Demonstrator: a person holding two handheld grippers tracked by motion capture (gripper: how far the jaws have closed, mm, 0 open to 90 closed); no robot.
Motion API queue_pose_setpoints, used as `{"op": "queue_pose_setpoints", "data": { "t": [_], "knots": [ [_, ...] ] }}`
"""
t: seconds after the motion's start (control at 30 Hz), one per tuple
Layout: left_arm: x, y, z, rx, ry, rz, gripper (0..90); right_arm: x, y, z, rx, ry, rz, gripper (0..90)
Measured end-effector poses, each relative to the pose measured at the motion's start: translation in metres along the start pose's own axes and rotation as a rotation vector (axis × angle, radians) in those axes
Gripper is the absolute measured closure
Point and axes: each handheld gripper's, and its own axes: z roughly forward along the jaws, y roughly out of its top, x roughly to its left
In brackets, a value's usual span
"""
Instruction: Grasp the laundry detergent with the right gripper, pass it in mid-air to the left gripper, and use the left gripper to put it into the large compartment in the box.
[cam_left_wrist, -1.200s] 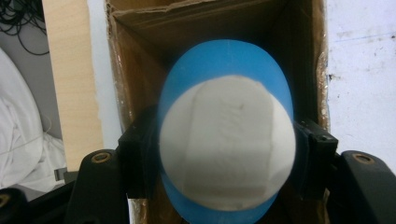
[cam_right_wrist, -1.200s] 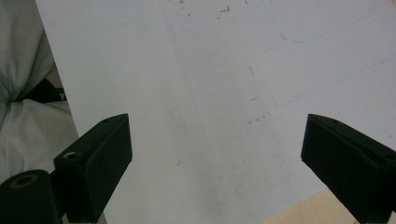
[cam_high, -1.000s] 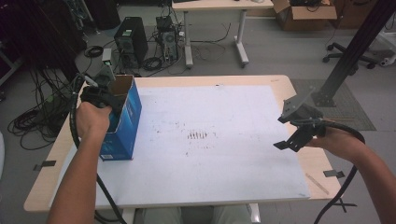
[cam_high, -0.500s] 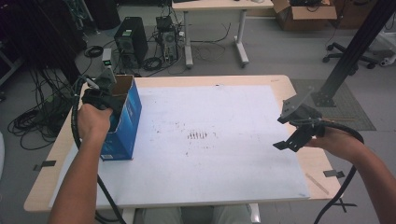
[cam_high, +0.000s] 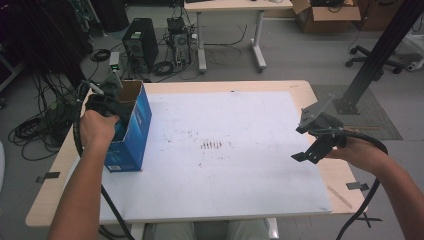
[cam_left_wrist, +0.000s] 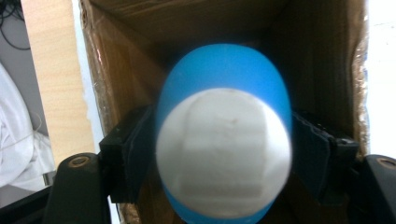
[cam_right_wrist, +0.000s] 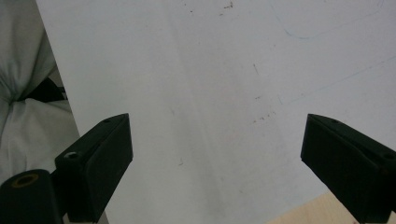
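Note:
A tall blue cardboard box (cam_high: 131, 125) with an open top stands at the table's left edge. My left gripper (cam_left_wrist: 222, 126) reaches down into it; in the high view the hand and gripper body (cam_high: 102, 105) sit at the box's mouth. A rounded blue-and-white object (cam_left_wrist: 224, 70) lies between the jaws, blurred and close to the camera. The jaws have just been opening, and their pads (cam_left_wrist: 140, 140) stand right beside the object's sides. My right gripper (cam_high: 300, 144) hovers open over the table's right side, with nothing between its jaws (cam_right_wrist: 217, 135).
A white sheet (cam_high: 225, 150) covers most of the wooden table (cam_high: 305, 87). Brown cardboard walls (cam_left_wrist: 116, 70) close in around the left gripper. Computer towers and cables (cam_high: 150, 45) lie on the floor beyond the table, with a black stand (cam_high: 370, 65) at the right.

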Motion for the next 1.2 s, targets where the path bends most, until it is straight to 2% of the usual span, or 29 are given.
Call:
{"op": "queue_pose_setpoints", "data": {
  "t": [0.4,0.53,0.7,0.9,1.2],
  "knots": [
    [0.002,0.0,-0.008,-0.01,-0.01,0.011,23.5,0.002,0.0,-0.002,0.0,0.0,0.001,8.7],
    [0.002,0.001,-0.015,-0.017,-0.009,0.006,18.0,0.003,0.0,-0.003,-0.001,-0.001,0.0,8.8],
    [0.003,0.0,-0.024,-0.034,-0.011,0.012,17.8,0.004,0.0,-0.005,-0.004,-0.004,0.0,8.8],
    [0.005,-0.001,-0.038,-0.056,-0.053,0.009,12.8,0.005,0.0,-0.008,-0.004,-0.01,0.001,8.8],
    [-0.006,0.0,-0.066,-0.105,-0.065,0.076,10.5,0.007,0.002,-0.011,-0.011,-0.014,-0.003,9.1]
  ]
}}
